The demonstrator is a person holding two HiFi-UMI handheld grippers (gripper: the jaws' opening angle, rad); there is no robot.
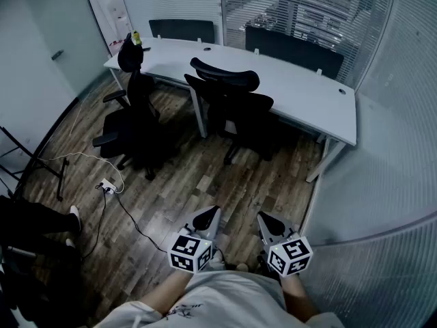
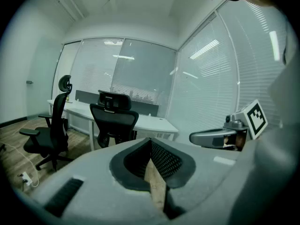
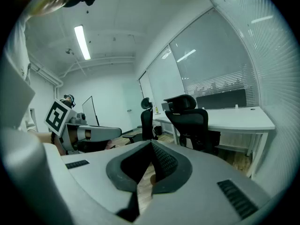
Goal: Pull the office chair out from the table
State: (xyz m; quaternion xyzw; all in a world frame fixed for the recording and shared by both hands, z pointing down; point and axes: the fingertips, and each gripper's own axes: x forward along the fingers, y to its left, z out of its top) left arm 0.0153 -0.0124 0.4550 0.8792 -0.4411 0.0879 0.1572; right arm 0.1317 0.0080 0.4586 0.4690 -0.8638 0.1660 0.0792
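- Wood floor (image 1: 205,183): covers the room; the person stands on it, well apart from the furniture.
- Table (image 1: 287,87): long, white and curved, set along the blind-covered glass wall (image 1: 307,12).
- Office chair (image 1: 229,104): black, with headrest. It stands at the near edge of the table around mid-length, backrest toward the person and seat close against the table. No gripper touches it.
- Second chair (image 1: 133,118): black, near the table's left end, standing clear of the tabletop on the open floor.
- Left gripper (image 1: 212,212): held low in front of the person, aimed toward the chairs. Jaws closed together, nothing between them.
- Right gripper (image 1: 263,219): just beside the left one, same attitude. Jaws closed together, empty.
- Power strip (image 1: 106,186): on the floor left of the grippers, with cables trailing from it.
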